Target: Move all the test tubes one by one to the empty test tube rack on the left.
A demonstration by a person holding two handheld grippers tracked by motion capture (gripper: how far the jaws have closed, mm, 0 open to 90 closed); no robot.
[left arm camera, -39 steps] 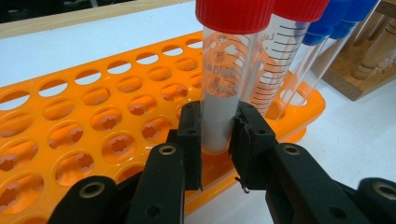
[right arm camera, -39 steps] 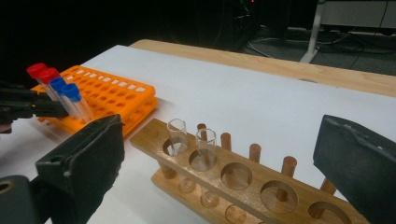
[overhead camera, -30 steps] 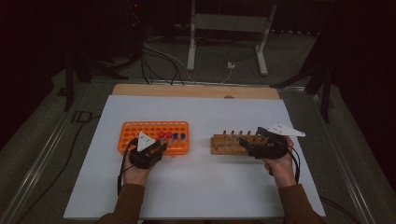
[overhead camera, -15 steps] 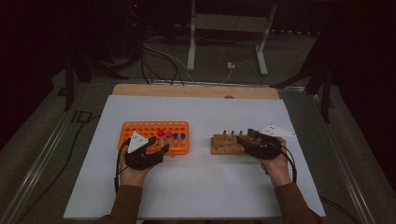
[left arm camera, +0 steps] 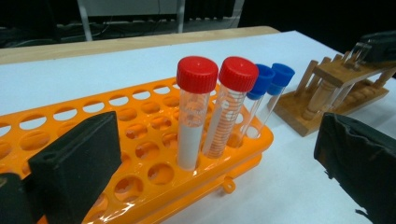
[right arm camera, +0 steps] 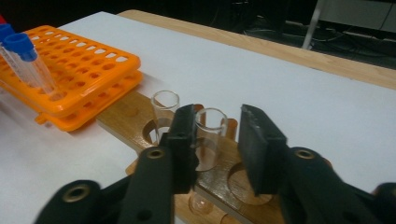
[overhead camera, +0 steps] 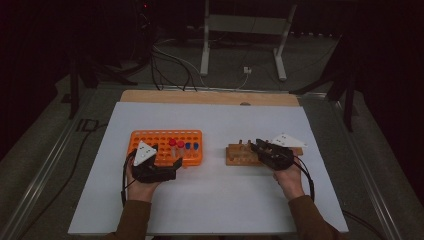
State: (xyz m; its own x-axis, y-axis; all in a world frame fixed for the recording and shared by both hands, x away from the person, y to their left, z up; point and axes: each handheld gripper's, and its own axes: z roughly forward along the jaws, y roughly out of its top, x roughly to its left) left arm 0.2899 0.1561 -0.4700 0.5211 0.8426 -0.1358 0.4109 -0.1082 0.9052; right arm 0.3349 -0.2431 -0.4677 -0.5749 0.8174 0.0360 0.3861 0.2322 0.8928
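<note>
Right gripper (right arm camera: 215, 144): jaws have just been closing around a clear open-topped glass tube (right arm camera: 208, 135); the left pad lies against the tube's wall, the right pad stands a little off it, so no firm grip shows.
Glass tube: upright in a hole of the wooden rack (right arm camera: 135, 122), between the right gripper's jaws.
Second glass tube (right arm camera: 164, 109): also clear and uncapped, in the wooden rack's next hole, just beyond the left jaw.
Left gripper (left arm camera: 219, 163): jaws have just been opening and now stand wide apart, nothing between the pads; it sits at the near edge of the orange rack (left arm camera: 140, 140).
Red-capped tubes (left arm camera: 196, 109): two, upright side by side in the orange rack, at its end nearer the wooden rack; one shows a white filling, the other an orange one.
Blue-capped tubes (left arm camera: 264, 88): two thinner ones, just behind the red-capped pair in the orange rack.
Orange rack against wooden rack: in the high view the orange rack (overhead camera: 165, 146) lies to the left of the wooden rack (overhead camera: 240, 155), apart from it, both on the white tabletop (overhead camera: 210, 200).
Hands: the left hand (overhead camera: 142, 187) and right hand (overhead camera: 289, 179) each hold a gripper from the near side of the wooden rack's row.
</note>
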